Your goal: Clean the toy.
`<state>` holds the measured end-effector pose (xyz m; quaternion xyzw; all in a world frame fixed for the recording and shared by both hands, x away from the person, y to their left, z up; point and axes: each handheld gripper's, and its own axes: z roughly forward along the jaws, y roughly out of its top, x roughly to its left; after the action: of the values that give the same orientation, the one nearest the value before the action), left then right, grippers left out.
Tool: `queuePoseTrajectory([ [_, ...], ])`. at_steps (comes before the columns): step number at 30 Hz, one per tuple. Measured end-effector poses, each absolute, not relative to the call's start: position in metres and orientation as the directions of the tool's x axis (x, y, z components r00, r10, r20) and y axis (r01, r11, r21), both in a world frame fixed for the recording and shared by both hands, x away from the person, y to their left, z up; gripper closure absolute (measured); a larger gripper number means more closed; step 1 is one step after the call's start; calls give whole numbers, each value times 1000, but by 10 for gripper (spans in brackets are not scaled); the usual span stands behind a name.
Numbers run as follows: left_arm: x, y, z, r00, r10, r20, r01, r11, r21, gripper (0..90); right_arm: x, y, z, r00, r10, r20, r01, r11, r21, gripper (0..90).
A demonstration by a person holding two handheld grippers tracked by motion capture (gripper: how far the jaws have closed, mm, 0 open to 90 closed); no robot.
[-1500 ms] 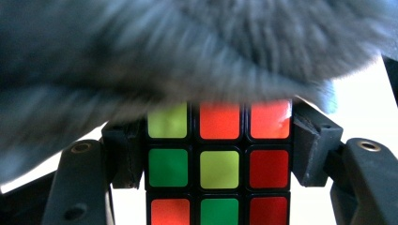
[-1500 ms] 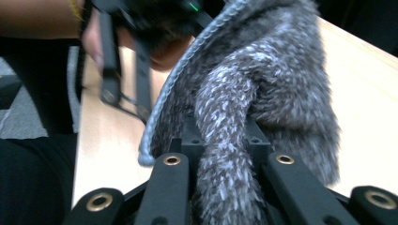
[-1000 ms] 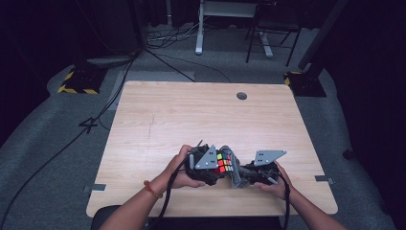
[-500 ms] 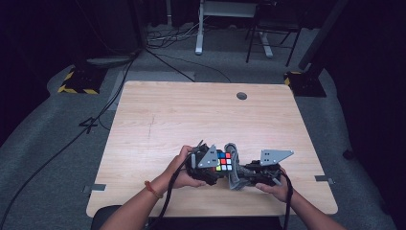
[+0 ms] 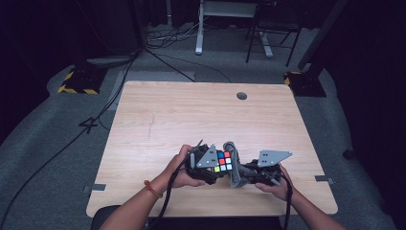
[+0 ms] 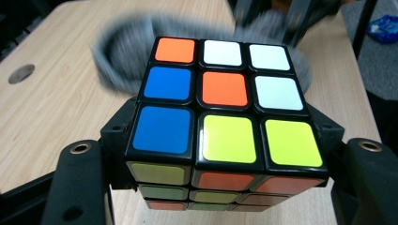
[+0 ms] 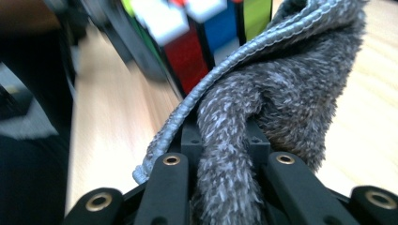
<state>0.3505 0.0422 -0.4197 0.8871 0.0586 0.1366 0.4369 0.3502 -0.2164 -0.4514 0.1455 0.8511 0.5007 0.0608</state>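
A scrambled Rubik's cube [image 5: 223,161] is clamped between the jaws of my left gripper [image 5: 216,166], just above the table near its front edge. In the left gripper view the cube [image 6: 225,89] shows an orange, white, blue and yellow face, and the gripper [image 6: 225,157] has just closed back onto its sides. My right gripper [image 5: 243,175] is shut on a grey fuzzy cloth [image 5: 233,168]. The right gripper view shows the cloth [image 7: 281,93] bunched between the jaws of that gripper [image 7: 225,164] and draped against the cube [image 7: 202,33].
The wooden table [image 5: 191,115] has a round cable hole [image 5: 242,96] near its far edge. On the grey floor beyond lie cables, a yellow-and-black striped base [image 5: 76,81] and the legs of a desk [image 5: 198,43].
The cube has turned slightly in the left gripper and sits squarer to the camera. The cloth now stands up against its right side. Both hands stay in the same place.
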Motion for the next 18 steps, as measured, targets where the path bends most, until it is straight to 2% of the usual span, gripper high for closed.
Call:
queuePoseTrajectory([
  [6,351,45,-415,960,214,182,-18,-598,801,327,353,-211,-464,-957,289,31,183,517,836,771],
  [9,352,46,-417,961,211,178,-14,-606,795,328,350,-214,-460,-958,286,24,165,480,862,771],
  [13,354,46,-420,963,204,177,-12,-623,782,328,346,-224,-445,-961,275,36,141,375,916,772],
  [18,352,41,-423,968,183,171,-17,-636,771,329,343,-223,-435,-959,285,-7,105,375,921,771],
])
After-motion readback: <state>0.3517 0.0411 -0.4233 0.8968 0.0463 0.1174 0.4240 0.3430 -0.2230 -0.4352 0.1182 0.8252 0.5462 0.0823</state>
